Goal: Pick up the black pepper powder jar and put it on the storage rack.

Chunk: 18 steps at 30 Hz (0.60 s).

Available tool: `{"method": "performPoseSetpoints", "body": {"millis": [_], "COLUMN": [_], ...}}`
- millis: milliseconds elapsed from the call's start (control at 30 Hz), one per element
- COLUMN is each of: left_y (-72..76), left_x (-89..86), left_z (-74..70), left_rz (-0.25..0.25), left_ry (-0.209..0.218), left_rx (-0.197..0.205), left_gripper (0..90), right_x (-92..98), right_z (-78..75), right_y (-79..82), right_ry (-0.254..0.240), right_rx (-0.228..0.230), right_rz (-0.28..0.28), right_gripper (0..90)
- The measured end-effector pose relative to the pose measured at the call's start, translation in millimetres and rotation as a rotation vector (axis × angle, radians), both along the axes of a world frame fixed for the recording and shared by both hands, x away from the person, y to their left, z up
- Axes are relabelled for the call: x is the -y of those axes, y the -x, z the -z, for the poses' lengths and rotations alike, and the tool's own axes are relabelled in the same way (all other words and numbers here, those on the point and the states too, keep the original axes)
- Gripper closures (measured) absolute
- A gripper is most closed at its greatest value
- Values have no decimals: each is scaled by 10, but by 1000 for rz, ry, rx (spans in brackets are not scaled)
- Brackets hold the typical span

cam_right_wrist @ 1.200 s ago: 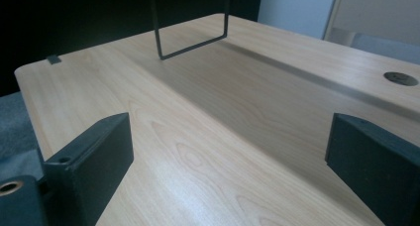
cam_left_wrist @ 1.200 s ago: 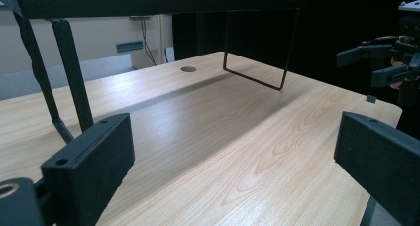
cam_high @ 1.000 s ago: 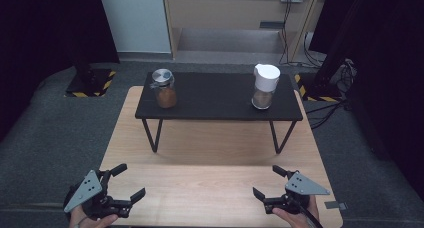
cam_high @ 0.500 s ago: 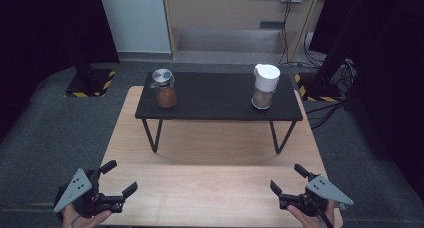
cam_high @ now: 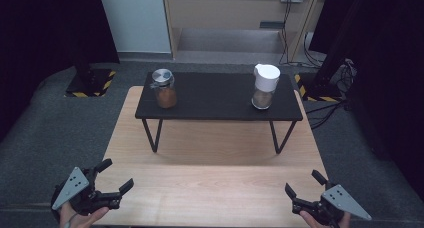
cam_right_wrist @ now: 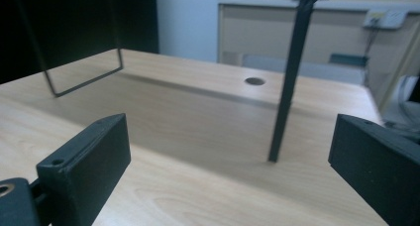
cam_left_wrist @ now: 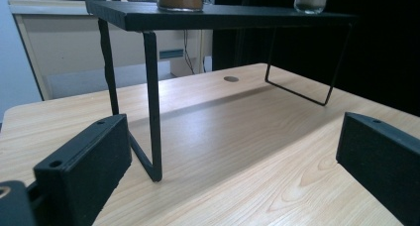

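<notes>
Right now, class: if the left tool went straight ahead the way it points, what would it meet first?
Probably the near left leg of the black shelf: it stands just left of centre between the open left tool's jaws. Depth is unclear, so it might slip past beneath the shelf.

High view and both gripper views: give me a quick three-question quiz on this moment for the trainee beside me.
1. True or false: the jar with the white lid stands on the black shelf, toward its right end.
2. Multiple choice: what does the left gripper hold? A) the jar with the metal lid B) a shelf leg C) nothing
3. Fill in: the right gripper hovers over the wooden ____.

Key: 1 true. 2 C, its jaws stand wide apart with bare wood between them. 3 table.
</notes>
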<state>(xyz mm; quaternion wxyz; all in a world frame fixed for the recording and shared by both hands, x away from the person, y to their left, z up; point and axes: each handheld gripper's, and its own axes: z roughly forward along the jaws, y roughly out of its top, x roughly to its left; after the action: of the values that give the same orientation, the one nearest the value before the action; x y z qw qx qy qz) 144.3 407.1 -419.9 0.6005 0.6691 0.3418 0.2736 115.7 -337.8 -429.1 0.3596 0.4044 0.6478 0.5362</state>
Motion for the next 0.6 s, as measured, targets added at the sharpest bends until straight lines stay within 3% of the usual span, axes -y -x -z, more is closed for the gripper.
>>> {"method": "performPoseSetpoints", "body": {"millis": [100,367,600], "left_y": [-55,-92,-142], "left_x": [-38,-24,12], "left_z": [10,6,-1], "left_rz": [47,56,74], "left_ry": [-5,-23,-33], "left_rx": [-1,-4,-2], "left_gripper": [25,45,50], "right_x": [39,125,112], "right_z": [7,-3,-4], "right_y": [-2,-50,1], "right_ry": [-6,10,9], "right_rx": [7,15,16], "right_rz": [-9,-93,-95], "right_gripper": [30,81,75]}}
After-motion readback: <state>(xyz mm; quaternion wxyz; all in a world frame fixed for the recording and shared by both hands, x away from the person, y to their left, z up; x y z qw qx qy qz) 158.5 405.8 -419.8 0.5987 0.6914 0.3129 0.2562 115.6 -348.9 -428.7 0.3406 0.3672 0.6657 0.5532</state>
